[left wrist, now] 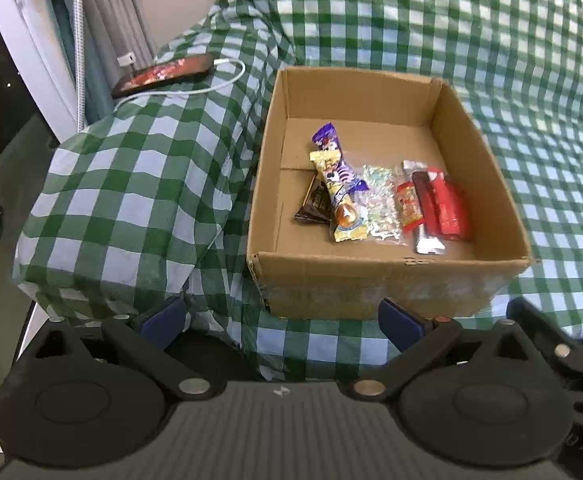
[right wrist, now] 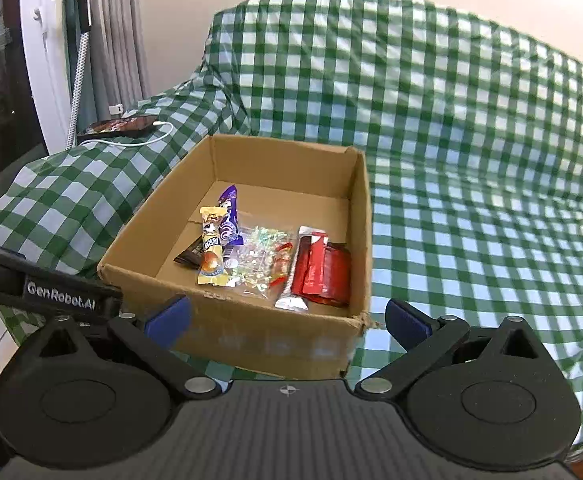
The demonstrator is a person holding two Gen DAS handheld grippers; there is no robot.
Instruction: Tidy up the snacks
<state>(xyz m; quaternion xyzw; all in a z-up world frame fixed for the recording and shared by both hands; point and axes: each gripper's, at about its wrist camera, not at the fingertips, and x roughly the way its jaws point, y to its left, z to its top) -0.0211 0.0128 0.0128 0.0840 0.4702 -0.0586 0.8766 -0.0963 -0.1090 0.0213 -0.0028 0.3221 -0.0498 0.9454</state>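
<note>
An open cardboard box (left wrist: 387, 284) sits on a green checked cloth. Several snacks lie side by side on its floor: a dark brown packet (left wrist: 311, 208), a yellow bar (left wrist: 341, 204) over a purple bar (left wrist: 331, 144), a clear bag of candy (left wrist: 381, 204), a small red-orange packet (left wrist: 409, 204) and red wrappers (left wrist: 447, 208). The box (right wrist: 275, 344) and the snacks also show in the right wrist view, with the red wrappers (right wrist: 323, 272) at the right wall. My left gripper (left wrist: 283, 320) is open and empty, just in front of the box. My right gripper (right wrist: 287, 320) is open and empty at the box's near wall.
A phone (left wrist: 163, 74) on a white cable (left wrist: 195, 90) lies on the cloth at the far left, near curtains. The checked cloth (right wrist: 471, 200) covers a sofa seat and back to the right. The left gripper's body (right wrist: 51, 288) shows at the left edge of the right wrist view.
</note>
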